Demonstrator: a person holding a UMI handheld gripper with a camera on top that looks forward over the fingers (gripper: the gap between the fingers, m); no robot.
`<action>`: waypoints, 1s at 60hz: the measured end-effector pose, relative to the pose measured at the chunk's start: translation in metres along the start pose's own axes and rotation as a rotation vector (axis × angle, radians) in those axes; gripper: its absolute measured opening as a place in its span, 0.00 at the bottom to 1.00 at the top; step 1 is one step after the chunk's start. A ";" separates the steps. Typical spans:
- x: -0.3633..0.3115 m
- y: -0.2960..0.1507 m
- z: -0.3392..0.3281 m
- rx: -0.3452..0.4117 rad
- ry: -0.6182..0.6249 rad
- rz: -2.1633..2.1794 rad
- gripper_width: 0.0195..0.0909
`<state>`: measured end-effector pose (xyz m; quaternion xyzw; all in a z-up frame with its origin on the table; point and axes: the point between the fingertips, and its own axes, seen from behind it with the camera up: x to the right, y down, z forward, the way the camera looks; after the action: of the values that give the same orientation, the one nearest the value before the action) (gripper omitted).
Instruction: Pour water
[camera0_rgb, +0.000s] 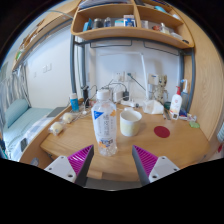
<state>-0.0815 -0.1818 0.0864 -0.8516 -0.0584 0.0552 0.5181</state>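
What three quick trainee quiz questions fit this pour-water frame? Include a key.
1. True or false: the jaws are shut on the water bottle.
2. What stands just right of the bottle on the wooden table? A) white cup B) kettle C) bowl
3. Fill in: the small flat disc right of the cup is ___ in colour.

Key:
1. False; the gripper is open, the bottle just ahead of it.
2. A, the white cup.
3. Red.
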 end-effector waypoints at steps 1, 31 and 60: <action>-0.004 -0.001 0.003 0.006 -0.001 -0.003 0.83; -0.026 -0.051 0.089 0.191 0.031 -0.004 0.49; -0.035 -0.055 0.098 0.203 0.086 -0.043 0.27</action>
<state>-0.1334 -0.0764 0.0921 -0.7949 -0.0486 0.0133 0.6046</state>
